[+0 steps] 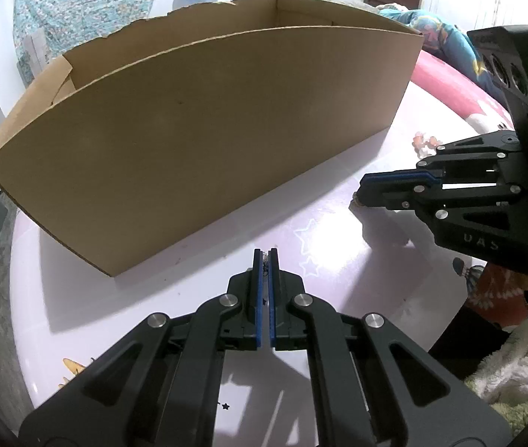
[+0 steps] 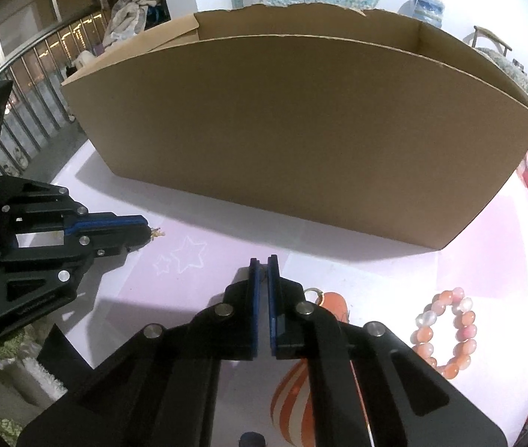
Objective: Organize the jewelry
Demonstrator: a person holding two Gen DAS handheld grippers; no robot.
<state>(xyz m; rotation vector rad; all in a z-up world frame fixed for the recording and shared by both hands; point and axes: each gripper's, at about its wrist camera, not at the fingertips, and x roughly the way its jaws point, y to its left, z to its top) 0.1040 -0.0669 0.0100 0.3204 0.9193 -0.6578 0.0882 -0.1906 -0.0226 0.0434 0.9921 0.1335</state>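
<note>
My left gripper (image 1: 264, 257) is shut on a small dark and gold jewelry piece (image 1: 265, 267). That piece pokes out of the left gripper's tips (image 2: 148, 232) as a gold bit (image 2: 158, 232) in the right wrist view. My right gripper (image 2: 263, 260) is shut, and a tiny pale piece (image 1: 354, 198) shows at its tips (image 1: 359, 195), low over the table. A gold ring (image 2: 314, 292) lies just right of the right gripper's fingers. A pink and orange bead bracelet (image 2: 446, 331) lies further right, and it is partly hidden (image 1: 426, 144) in the left wrist view.
A large open cardboard box (image 1: 208, 141) (image 2: 301, 141) stands on the table just beyond both grippers; its inside is hidden. The round table (image 1: 301, 231) is white and pink with star prints. A fluffy rug (image 1: 517, 380) lies below the table's edge.
</note>
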